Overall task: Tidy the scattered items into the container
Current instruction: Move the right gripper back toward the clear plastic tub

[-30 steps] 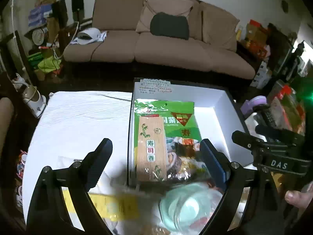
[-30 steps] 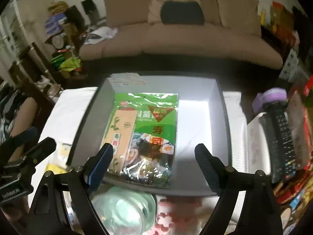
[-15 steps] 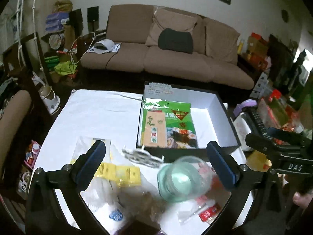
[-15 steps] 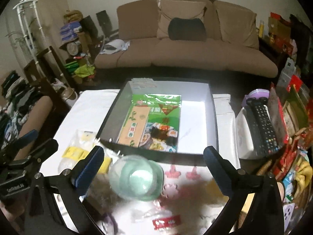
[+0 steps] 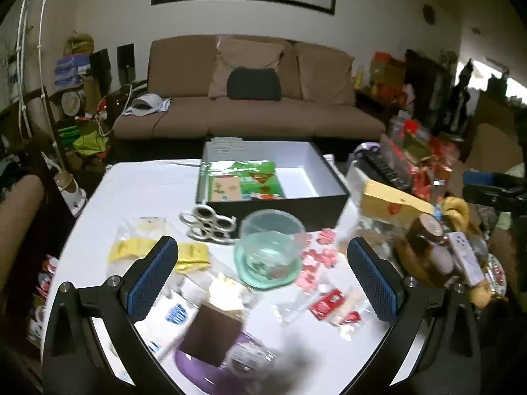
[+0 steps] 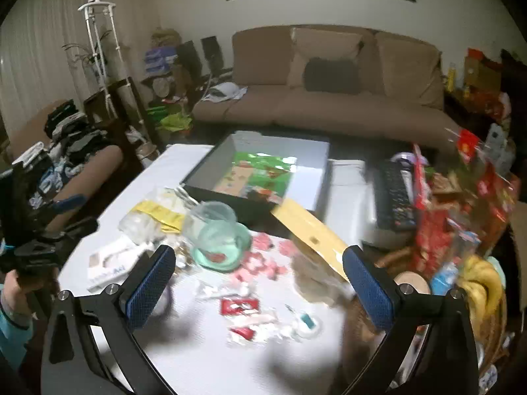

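Observation:
A black box with a white inside (image 5: 326, 181) (image 6: 321, 177) stands at the far side of the white table and holds a green seaweed packet (image 5: 253, 177) (image 6: 263, 171). Scattered in front of it are a clear green tub (image 5: 270, 247) (image 6: 217, 233), a silver ring holder (image 5: 207, 225), yellow packets (image 5: 191, 253) (image 6: 158, 212), pink pieces (image 5: 316, 256), red sachets (image 5: 327, 302) (image 6: 238, 306) and a purple item (image 5: 204, 365). My left gripper (image 5: 263, 279) and right gripper (image 6: 257, 289) are both open and empty, high above the table's near side.
A yellow envelope (image 5: 392, 204) (image 6: 309, 230) leans at the box's right corner. Remotes (image 6: 395, 194), snack bags and bananas (image 6: 484, 283) crowd the right side. A brown sofa (image 5: 250, 112) stands behind the table. The other gripper shows at the left edge of the right wrist view (image 6: 36, 240).
Both grippers have pulled back and up from over the box. The seaweed packet stays in the box, and the scattered items on the near table have come into view.

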`<state>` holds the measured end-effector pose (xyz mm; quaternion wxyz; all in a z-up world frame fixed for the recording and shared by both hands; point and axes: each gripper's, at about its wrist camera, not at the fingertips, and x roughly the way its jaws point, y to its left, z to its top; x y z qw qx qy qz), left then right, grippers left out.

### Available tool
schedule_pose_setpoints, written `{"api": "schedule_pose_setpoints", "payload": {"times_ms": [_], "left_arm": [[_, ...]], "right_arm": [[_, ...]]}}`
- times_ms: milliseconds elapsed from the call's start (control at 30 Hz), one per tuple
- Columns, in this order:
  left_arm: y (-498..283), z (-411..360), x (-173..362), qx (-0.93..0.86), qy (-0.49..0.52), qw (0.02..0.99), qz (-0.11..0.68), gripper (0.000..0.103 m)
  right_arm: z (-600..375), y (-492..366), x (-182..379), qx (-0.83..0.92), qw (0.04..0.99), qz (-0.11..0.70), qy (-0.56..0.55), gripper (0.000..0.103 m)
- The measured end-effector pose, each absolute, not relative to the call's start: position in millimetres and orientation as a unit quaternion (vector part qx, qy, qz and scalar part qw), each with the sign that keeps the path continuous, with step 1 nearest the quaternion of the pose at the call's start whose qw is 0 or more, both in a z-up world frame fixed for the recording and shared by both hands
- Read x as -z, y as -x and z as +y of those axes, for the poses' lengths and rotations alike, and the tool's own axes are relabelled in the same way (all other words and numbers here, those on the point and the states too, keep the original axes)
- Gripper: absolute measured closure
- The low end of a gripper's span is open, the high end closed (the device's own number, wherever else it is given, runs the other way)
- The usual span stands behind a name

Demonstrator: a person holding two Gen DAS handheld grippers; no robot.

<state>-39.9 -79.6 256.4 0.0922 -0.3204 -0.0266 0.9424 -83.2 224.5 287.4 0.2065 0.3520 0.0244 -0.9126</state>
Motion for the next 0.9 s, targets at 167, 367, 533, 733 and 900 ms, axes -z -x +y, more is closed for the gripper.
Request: {"api": "schedule_pose_setpoints", "payload": {"times_ms": [167, 367, 533, 733, 900], "left_arm": [[20.7, -68.4, -224.4, -0.931, 0.344, 0.112, -0.045, 0.000], [-10.7, -74.7, -183.7, -0.930, 0.354, 0.096, -0.025, 0.000], [-35.5, -106.9, -148.9, -0.923, 0.375, 0.070, -0.048, 0.000], [-39.6, -138.9, -133.2, -0.919, 0.381, 0.051, -0.088, 0.000], [-31.8, -141.4, -135.6, -0.922, 0.370, 0.067, -0.089, 0.000]], "right_arm": [[244.6, 72.4, -255.8, 0.911, 0.189, 0.020, -0.366, 0.000], [249.9, 54.5, -224.3, 0.909, 0.195, 0.009, -0.369, 0.000], [223.2, 25.9, -195.3, 0.902, 0.228, 0.022, -0.367, 0.000], [167.0, 15.7, -165.5, 0.884, 0.272, 0.045, -0.379, 0.000], [129.8, 28.4, -152.9, 0.879, 0.290, 0.045, -0.375, 0.000]]}}
